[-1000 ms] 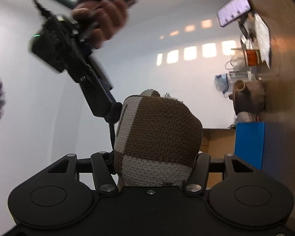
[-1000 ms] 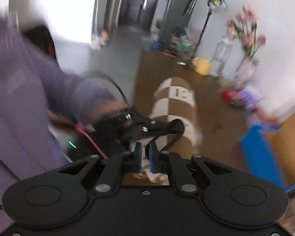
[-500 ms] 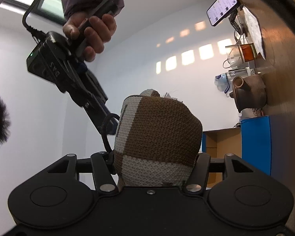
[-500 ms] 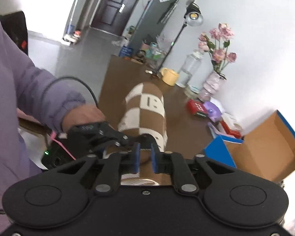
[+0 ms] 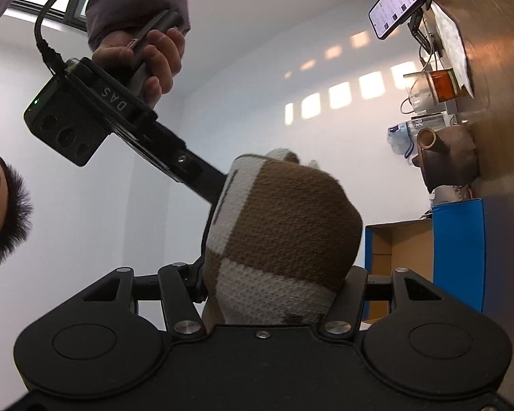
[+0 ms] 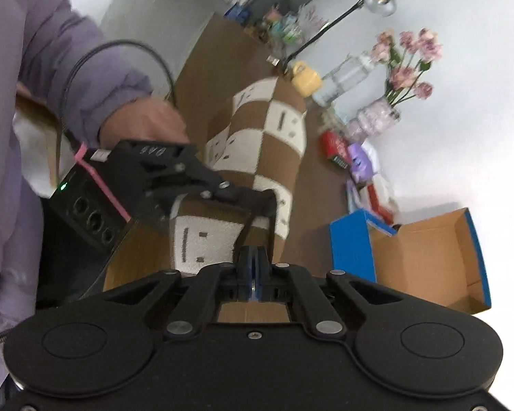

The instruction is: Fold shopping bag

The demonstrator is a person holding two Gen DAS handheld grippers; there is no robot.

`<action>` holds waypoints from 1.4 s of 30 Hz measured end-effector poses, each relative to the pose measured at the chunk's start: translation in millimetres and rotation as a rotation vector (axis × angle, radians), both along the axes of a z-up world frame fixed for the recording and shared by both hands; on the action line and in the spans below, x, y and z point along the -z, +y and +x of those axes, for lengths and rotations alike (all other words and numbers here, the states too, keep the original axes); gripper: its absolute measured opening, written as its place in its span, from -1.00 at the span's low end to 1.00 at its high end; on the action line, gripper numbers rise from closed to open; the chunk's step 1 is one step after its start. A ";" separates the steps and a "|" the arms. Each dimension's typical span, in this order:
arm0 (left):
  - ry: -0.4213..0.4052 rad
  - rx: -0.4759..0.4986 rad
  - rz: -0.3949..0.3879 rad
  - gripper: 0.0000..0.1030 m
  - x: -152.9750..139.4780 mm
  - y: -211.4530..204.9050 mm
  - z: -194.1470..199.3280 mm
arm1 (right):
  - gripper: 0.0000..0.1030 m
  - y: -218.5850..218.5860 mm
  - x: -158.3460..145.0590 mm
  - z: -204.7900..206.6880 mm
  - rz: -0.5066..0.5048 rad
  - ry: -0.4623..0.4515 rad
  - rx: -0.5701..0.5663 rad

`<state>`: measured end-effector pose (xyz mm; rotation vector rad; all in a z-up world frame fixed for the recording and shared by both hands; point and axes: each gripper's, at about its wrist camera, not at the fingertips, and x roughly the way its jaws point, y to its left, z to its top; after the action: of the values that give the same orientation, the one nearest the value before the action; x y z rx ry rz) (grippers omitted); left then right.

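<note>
In the left wrist view, a thick wad of the brown-and-cream checked knitted shopping bag (image 5: 284, 236) is being clamped between the left tongs (image 5: 274, 284), which are being held apart only by the bunched fabric. The right tongs (image 5: 219, 188) are being brought in from the upper left of that wad by a hand (image 5: 144, 58), their tip hidden behind the bag's cream edge.

In the right wrist view, the bag (image 6: 267, 144) is being stretched as a long roll, its long axis running away from the right tongs (image 6: 252, 274) over the brown table (image 6: 219, 51) toward the yellow mug (image 6: 306, 77). The blue pads (image 6: 245, 270) are being pressed together; whether a thin strap is being pinched cannot be told. The left tongs (image 6: 257, 205) are gripping the bag's near end, just beyond them. Bare table is being left clear left of the bag; the open cardboard box (image 6: 428, 257) is standing to its right.
</note>
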<state>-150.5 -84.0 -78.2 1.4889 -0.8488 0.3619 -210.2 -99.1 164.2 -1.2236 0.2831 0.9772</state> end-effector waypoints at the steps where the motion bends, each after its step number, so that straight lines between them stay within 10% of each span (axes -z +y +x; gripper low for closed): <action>1: -0.003 0.003 -0.002 0.07 0.2 -0.1 -0.2 | -1.00 2.5 1.4 -0.5 -0.014 -0.003 0.013; 10: -0.081 0.037 0.008 0.05 3.7 3.6 -4.3 | -0.83 5.9 -22.9 20.2 0.094 0.199 0.068; 13: -0.110 0.051 0.012 0.05 5.0 3.2 -5.8 | -0.19 6.0 -28.0 24.9 0.126 0.194 0.080; 35: -0.051 0.059 -0.130 0.05 -1.7 -8.7 -9.6 | -0.19 -48.2 -25.0 72.6 0.424 0.520 0.171; 42: -0.002 0.039 -0.112 0.05 3.1 -13.3 -6.4 | -0.18 -45.1 -18.2 83.9 0.350 0.559 0.287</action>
<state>-156.9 -97.4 -81.4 1.3665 -0.8452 0.3762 -126.3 -144.1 182.4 -0.5546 0.6761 1.0481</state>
